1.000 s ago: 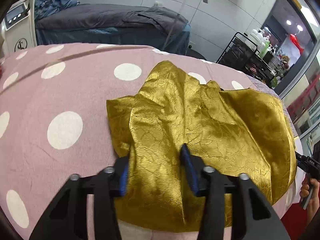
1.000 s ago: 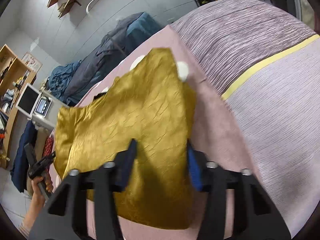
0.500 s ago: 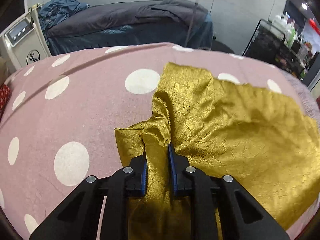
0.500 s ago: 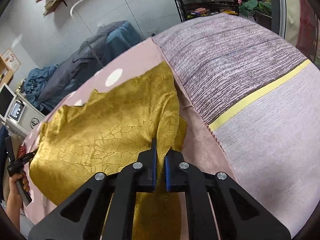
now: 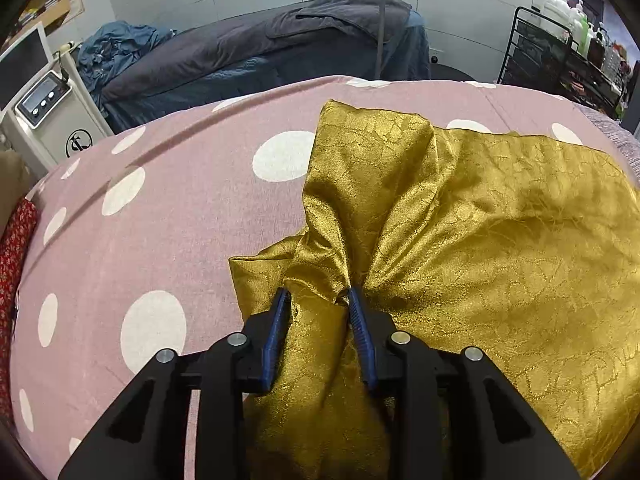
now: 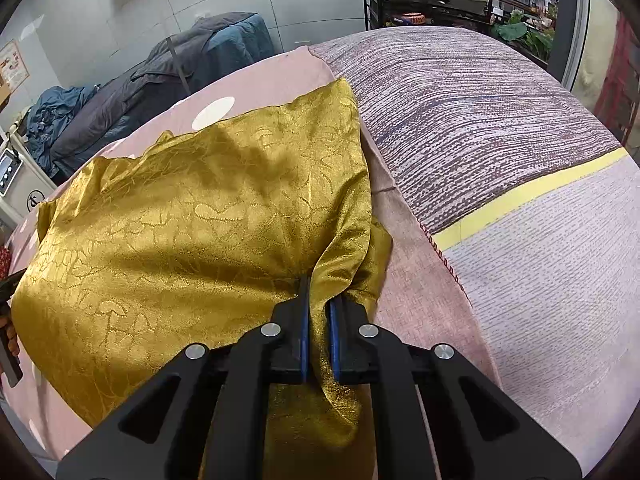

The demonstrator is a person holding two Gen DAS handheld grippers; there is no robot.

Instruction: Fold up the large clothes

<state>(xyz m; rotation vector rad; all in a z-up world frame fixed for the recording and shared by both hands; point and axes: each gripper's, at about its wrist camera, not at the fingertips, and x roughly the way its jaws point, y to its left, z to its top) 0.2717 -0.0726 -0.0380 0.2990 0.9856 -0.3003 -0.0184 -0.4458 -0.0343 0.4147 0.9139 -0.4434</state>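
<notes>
A large gold patterned cloth lies on a pink bedsheet with white dots. My left gripper is shut on a bunched fold at the cloth's near left corner. In the right wrist view the same gold cloth spreads to the left, and my right gripper is shut on its near right edge, with fabric hanging between the blue pads. The cloth is lifted and creased where each gripper holds it.
A striped grey-purple blanket with a yellow band lies right of the cloth. A dark covered bed, a white machine and a black wire rack stand beyond. Red fabric lies at the left edge.
Both grippers were open over the cloth's near edge one second ago. They closed on the fabric and now hold it, pulling folds up. The far edge has shifted a little.
</notes>
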